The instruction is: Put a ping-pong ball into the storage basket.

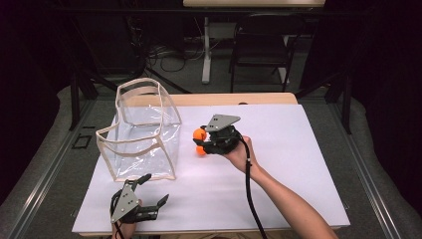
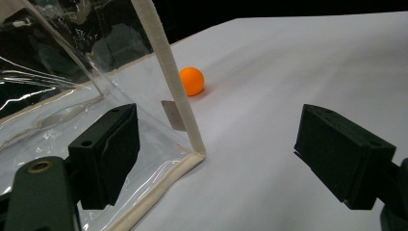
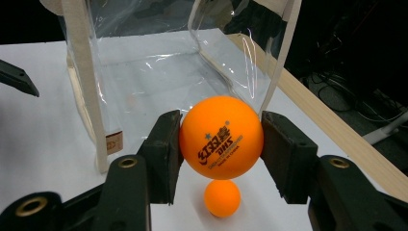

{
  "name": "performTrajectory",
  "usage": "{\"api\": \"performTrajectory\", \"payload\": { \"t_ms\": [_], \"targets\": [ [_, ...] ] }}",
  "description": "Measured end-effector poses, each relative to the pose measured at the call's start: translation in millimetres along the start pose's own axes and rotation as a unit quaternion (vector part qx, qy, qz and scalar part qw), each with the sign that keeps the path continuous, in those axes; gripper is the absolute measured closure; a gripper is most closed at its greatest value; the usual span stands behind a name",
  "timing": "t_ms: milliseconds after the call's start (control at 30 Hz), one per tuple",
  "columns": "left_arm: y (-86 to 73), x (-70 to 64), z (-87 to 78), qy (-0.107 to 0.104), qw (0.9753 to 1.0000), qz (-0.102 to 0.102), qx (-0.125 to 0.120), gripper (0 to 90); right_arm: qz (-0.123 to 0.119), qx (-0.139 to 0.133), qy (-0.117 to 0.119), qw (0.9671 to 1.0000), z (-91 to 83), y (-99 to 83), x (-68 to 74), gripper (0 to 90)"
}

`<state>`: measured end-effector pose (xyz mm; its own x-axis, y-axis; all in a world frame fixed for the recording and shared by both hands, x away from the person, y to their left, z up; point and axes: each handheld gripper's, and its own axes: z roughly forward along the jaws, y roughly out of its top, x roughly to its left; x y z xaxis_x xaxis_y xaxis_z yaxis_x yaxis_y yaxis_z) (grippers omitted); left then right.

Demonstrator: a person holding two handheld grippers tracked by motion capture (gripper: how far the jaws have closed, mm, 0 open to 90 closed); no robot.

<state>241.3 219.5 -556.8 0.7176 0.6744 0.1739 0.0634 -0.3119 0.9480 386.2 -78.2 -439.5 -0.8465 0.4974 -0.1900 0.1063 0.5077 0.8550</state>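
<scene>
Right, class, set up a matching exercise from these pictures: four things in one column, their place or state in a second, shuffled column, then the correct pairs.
Things
1. right gripper
2. left gripper
3. clear bag
4. second orange ball

States
A. stands on the white table cover, top open
B. jaws wide apart, holding nothing
C. lies on the table cover under the held ball
D. jaws shut on an orange ball

Pairs: 1-D, 2-B, 3-A, 4-C
</scene>
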Motion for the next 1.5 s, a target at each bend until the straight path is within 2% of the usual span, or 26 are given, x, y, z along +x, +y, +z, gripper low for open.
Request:
{"api": "performTrajectory", "payload": {
  "t_ms": [333,667,1500],
  "targets": [
    [-0.1,0.1,-0.2,0.0,1.0,0.0,-0.001,15.6,-0.002,0.004,0.001,1.0,2.9,4.5,-2.3,50.6],
    [-0.1,0.0,-0.3,0.001,1.0,-0.001,-0.001,15.6,0.006,0.003,0.004,1.0,3.4,10.8,-8.5,50.6],
    [-0.2,0.2,-0.4,0.0,1.0,-0.001,-0.001,15.6,-0.001,0.01,0.002,1.0,7.8,24.8,-17.0,50.6]
  ]
}}
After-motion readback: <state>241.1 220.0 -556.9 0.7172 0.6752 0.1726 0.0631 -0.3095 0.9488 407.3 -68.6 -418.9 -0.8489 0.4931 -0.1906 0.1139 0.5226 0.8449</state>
